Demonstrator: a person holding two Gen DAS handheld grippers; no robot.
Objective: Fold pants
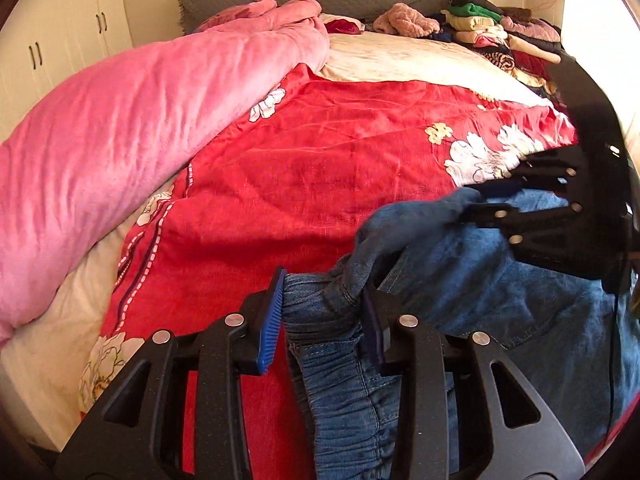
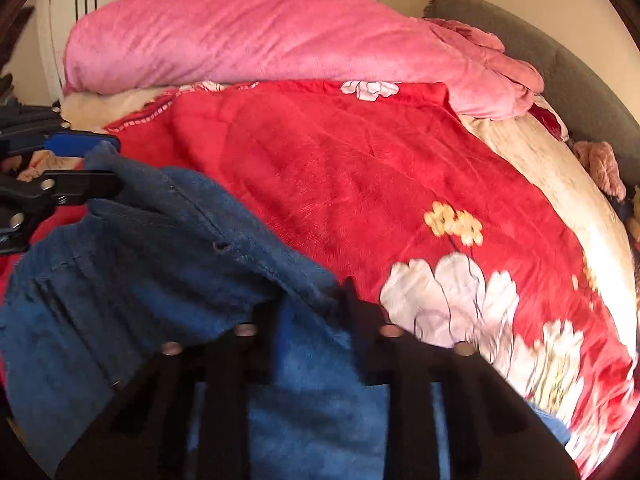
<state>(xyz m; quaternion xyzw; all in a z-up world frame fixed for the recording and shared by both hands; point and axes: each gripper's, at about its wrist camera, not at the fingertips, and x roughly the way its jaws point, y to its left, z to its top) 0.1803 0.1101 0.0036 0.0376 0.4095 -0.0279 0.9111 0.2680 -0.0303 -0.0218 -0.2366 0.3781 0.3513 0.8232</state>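
Both grippers, left (image 1: 324,316) and right (image 2: 316,320), clamp the blue jeans (image 1: 460,280) waistband. Beyond them spreads a red floral blanket (image 1: 320,168). No writing is legible.

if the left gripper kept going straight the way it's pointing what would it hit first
The left gripper is already shut on the jeans. Straight on, it would most likely press into the red floral blanket on the bed, though the depth is hard to judge.

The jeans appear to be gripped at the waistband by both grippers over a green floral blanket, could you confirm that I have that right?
Not quite: the blanket is red with white flowers, not green, as the left wrist view shows. The rest stands: the left gripper and the right gripper both grip the jeans at the waistband.
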